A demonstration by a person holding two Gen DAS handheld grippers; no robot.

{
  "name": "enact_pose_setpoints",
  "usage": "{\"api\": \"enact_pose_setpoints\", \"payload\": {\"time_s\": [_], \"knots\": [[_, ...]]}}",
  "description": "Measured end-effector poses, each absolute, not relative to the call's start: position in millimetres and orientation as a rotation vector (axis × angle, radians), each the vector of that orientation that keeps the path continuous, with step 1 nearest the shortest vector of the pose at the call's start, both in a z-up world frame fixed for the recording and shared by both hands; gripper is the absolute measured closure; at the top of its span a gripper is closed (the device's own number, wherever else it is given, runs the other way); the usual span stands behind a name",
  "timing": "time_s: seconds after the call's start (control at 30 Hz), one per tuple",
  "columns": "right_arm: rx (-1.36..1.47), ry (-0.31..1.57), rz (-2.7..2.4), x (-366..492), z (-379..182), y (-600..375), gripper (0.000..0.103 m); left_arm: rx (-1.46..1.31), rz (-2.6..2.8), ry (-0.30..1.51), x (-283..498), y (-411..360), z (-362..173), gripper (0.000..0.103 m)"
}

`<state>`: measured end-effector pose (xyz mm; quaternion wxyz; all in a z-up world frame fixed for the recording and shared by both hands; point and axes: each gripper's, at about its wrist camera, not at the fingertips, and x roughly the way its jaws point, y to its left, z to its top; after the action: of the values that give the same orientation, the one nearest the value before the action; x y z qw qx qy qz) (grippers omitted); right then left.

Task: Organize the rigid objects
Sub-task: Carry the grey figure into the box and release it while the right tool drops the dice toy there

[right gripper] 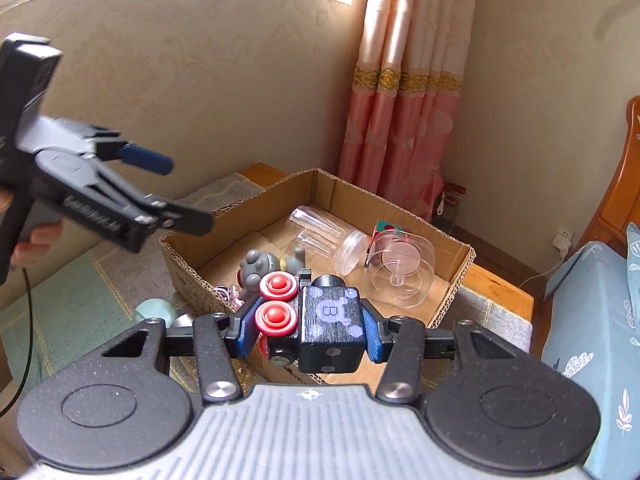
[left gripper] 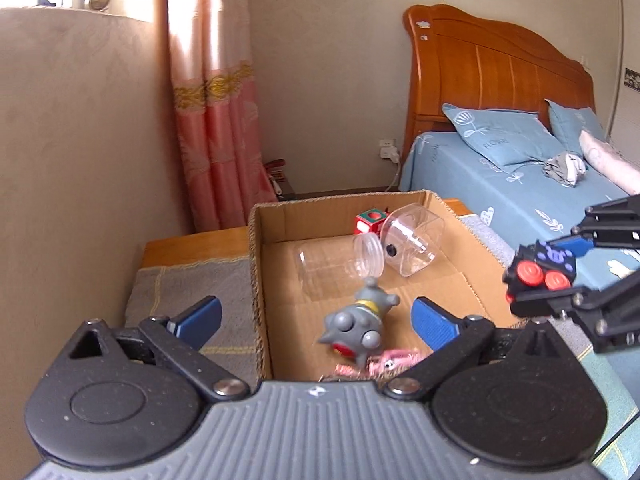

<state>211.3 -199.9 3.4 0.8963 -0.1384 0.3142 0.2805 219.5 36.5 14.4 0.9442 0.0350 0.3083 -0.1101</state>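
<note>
My right gripper (right gripper: 308,334) is shut on a black toy block with red wheels (right gripper: 320,320), held in the air just in front of the cardboard box (right gripper: 452,280). The toy also shows at the right of the left wrist view (left gripper: 538,274). My left gripper (left gripper: 316,318) is open and empty above the box's near left side; in the right wrist view it (right gripper: 172,188) hovers at the left. In the box (left gripper: 256,272) lie a grey toy figure (left gripper: 358,320), two clear plastic jars (left gripper: 340,264) (left gripper: 412,240), a red cube (left gripper: 370,220) and pink items (left gripper: 384,360).
The box stands on a cloth-covered low wooden table (left gripper: 180,280). A bed with blue sheets (left gripper: 500,196) is to the right, a pink curtain (left gripper: 216,128) behind, and a beige wall (left gripper: 72,160) at the left. A pale green roll (right gripper: 156,310) lies by the box's near corner.
</note>
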Motion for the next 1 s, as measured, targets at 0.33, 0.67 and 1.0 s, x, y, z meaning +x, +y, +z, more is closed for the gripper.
{"api": "enact_pose_setpoints", "payload": {"time_s": [0.33,0.67,1.0], "knots": [[-0.207,0.684,0.516,234,3,-204,0.048,0.045,-0.09,0.621,177,48,0,0.001],[-0.14,0.741,0.427,275,0,-201,0.047,0.044,-0.071,0.622,157,51,-6,0.001],[-0.153,0.676,0.386,269,13,-204,0.0,0.046,-0.057,0.633,151,55,-9,0.001]]}}
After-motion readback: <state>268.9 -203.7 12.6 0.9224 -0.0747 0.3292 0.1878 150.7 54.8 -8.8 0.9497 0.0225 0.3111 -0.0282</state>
